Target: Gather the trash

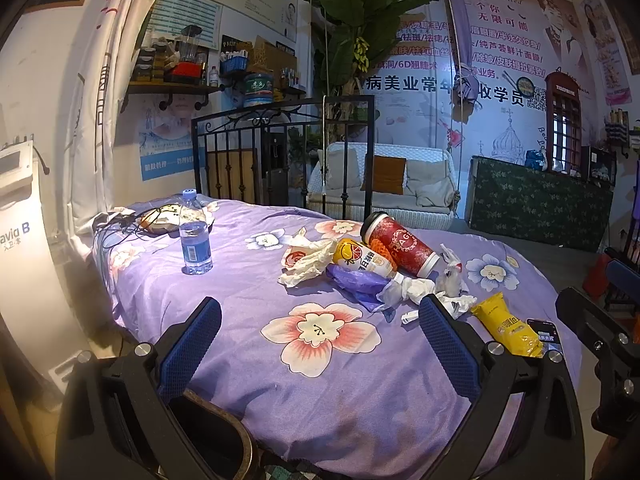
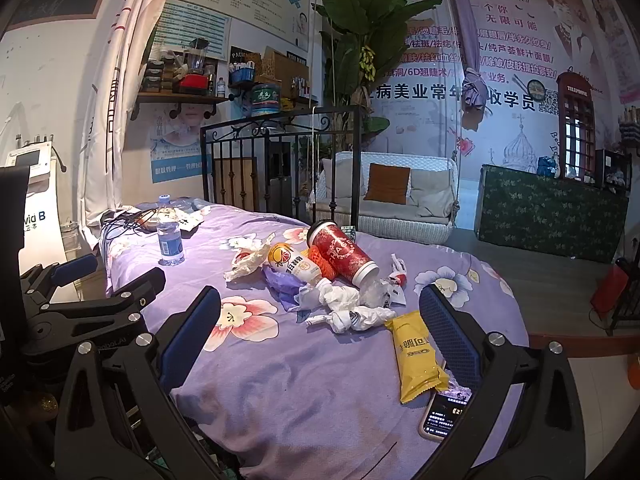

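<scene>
Both the left gripper [image 1: 320, 320] and right gripper [image 2: 320, 312] hover spread and empty above the bed [image 1: 248, 288], near the trash [image 2: 340, 280]

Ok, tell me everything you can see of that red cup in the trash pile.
The red cup is a tall paper-looking takeaway cup, red with a white circular emblem and lettering, a dark lid on one end and a white rim at the other. It lies on its side on the purple bedspread, lid toward the headboard. An orange-and-white cup lies alongside it; crumpled white wrappers sit at its white end.
</scene>
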The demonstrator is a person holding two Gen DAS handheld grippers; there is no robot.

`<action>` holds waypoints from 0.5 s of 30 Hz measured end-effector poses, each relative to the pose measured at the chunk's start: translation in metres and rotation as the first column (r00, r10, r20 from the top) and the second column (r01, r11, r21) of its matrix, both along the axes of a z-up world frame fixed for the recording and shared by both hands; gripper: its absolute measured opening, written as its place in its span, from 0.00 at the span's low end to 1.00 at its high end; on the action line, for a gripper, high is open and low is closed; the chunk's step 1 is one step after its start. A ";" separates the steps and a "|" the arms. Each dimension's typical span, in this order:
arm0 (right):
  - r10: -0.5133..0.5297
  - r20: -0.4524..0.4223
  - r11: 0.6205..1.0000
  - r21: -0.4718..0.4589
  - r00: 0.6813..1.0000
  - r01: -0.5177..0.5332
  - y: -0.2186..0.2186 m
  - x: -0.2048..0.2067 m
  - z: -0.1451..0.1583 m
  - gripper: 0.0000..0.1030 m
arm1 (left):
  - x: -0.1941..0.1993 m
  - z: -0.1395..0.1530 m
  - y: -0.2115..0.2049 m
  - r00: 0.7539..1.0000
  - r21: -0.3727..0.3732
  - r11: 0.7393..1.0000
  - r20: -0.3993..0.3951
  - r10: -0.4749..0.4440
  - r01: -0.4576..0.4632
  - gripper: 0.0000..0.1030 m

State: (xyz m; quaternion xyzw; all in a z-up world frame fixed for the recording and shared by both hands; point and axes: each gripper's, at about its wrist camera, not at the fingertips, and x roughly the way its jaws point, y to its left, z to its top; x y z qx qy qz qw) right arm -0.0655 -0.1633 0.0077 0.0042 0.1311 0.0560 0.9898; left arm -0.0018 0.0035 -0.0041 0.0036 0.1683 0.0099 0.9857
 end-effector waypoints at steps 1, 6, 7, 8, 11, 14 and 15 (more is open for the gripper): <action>0.000 0.000 1.000 0.000 1.000 0.000 0.000 0.000 0.000 0.95 | 0.000 0.000 0.000 1.000 0.000 1.000 0.000 0.000 0.000 0.94; 0.002 -0.002 1.000 0.001 1.000 -0.002 0.000 0.000 -0.001 0.95 | 0.000 0.000 0.001 1.000 0.000 1.000 -0.001 0.001 -0.001 0.94; 0.002 -0.003 1.000 0.001 1.000 -0.002 0.000 0.001 -0.001 0.95 | 0.000 0.000 0.001 1.000 0.000 1.000 -0.001 0.002 -0.002 0.94; 0.001 -0.004 1.000 0.001 1.000 -0.001 0.000 0.001 -0.001 0.95 | 0.000 0.000 0.001 1.000 0.000 1.000 -0.001 0.001 -0.001 0.94; 0.000 -0.004 1.000 0.001 1.000 0.000 -0.001 0.003 -0.002 0.95 | 0.001 -0.001 0.002 1.000 -0.002 1.000 -0.002 0.004 -0.004 0.94; 0.001 -0.006 1.000 0.002 1.000 -0.001 -0.001 0.004 -0.002 0.95 | 0.001 -0.002 0.003 1.000 -0.001 1.000 -0.002 0.007 -0.007 0.94; 0.000 -0.005 1.000 0.001 1.000 0.000 -0.001 0.004 -0.003 0.95 | 0.001 -0.001 0.004 1.000 -0.003 1.000 -0.001 0.007 -0.007 0.94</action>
